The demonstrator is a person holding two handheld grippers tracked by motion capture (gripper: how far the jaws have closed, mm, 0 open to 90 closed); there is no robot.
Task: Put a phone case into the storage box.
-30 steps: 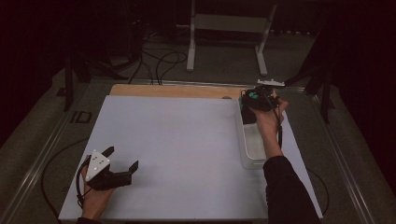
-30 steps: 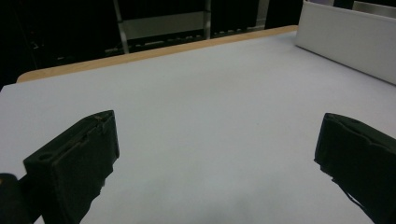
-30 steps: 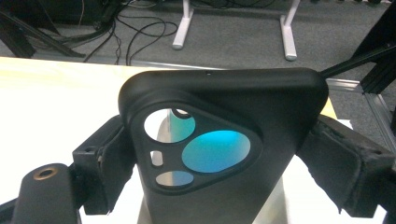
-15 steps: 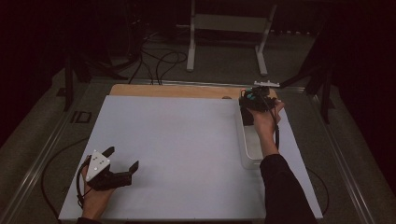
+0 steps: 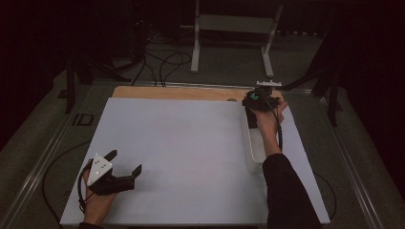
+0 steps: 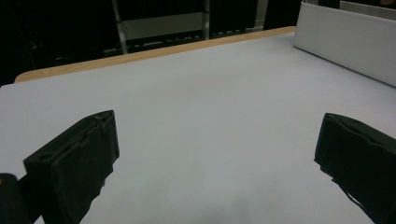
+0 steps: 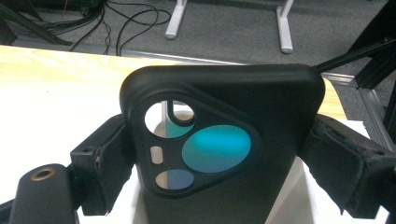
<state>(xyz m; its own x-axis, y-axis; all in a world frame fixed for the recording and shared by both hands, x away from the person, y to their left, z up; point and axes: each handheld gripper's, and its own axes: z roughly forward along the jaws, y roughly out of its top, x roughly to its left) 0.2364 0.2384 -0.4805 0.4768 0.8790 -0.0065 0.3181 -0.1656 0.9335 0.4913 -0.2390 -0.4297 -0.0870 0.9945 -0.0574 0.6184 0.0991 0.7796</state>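
Now the phone case is sitting clamped between the right gripper's jaws, held upright above the far end of the white bin at the desk's right edge. Over the last second the hand is carrying it slightly farther from the person, so I judge it is being lifted out of the bin. The left gripper is resting wide and empty near the front left corner. No brand or writing is showing on the case.

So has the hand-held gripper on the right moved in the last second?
Yes. The right hand-held gripper, holding the black phone case, has moved slightly toward the table's far wooden edge, along the white bin.
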